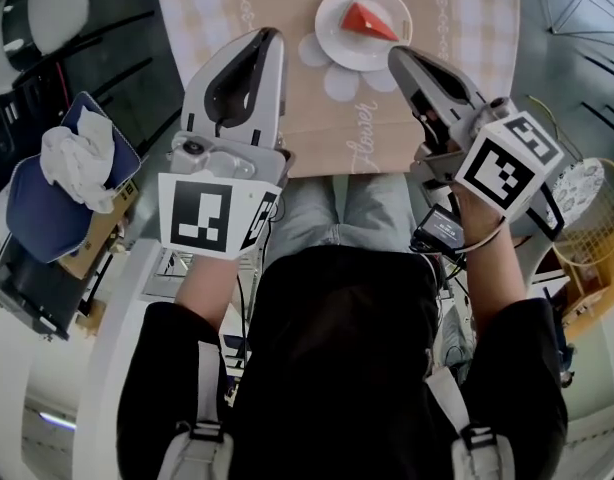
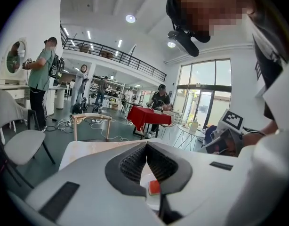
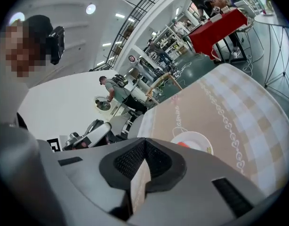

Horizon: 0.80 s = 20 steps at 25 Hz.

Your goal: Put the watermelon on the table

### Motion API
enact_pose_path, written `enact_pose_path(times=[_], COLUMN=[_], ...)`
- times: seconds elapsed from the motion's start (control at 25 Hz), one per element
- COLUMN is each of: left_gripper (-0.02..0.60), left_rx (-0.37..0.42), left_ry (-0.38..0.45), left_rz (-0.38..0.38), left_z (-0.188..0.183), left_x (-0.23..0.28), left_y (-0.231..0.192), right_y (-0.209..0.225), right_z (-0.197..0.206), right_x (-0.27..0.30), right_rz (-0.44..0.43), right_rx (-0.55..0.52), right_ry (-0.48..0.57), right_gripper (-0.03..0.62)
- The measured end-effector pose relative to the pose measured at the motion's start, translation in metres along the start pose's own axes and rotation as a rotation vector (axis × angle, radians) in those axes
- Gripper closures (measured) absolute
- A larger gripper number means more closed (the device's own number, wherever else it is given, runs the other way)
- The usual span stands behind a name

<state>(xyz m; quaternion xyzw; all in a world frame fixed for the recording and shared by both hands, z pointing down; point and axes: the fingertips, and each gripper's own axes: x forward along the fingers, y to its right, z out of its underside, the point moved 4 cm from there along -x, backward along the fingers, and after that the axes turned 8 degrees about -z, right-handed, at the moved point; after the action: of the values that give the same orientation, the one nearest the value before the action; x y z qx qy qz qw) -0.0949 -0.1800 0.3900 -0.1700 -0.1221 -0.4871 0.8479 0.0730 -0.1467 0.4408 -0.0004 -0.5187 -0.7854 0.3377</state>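
Red watermelon [image 1: 368, 22] on plate [image 1: 337, 43], table [image 1: 287, 118] cropped.

We log: left tool [image 2: 146, 145] low centre, jaws tip to tip, empty | watermelon [image 2: 154, 187] on white plate [image 2: 151, 199] showing through the gap below | surface [image 2: 88, 149] centre left

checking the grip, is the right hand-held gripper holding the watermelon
No, the watermelon lies on the plate, and the right hand-held gripper is shut on nothing.
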Motion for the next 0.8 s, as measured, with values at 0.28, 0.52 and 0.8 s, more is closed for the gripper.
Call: enact_pose_path(times=[0.28,0.52,0.8], left_gripper=[0.572,0.572,0.572], left_rx=[0.047,0.065,0.062], left_ry=[0.051,0.097,0.145], left_rz=[0.034,0.043,0.034], left_z=[-0.043,-0.074,-0.103], left_x=[-0.016,-0.031,-0.052], left_y=[0.006,0.015,0.025], right_y=[-0.055,-0.095,-0.137], right_z=[-0.038,-0.057,-0.064], right_x=[-0.007,-0.017,-0.022], right_rz=[-0.014,-0.017,-0.021], right_rx=[-0.173,-0.265,-0.386], right_ry=[0.034,0.084,0.116], right_gripper=[0.580,0.580,0.580])
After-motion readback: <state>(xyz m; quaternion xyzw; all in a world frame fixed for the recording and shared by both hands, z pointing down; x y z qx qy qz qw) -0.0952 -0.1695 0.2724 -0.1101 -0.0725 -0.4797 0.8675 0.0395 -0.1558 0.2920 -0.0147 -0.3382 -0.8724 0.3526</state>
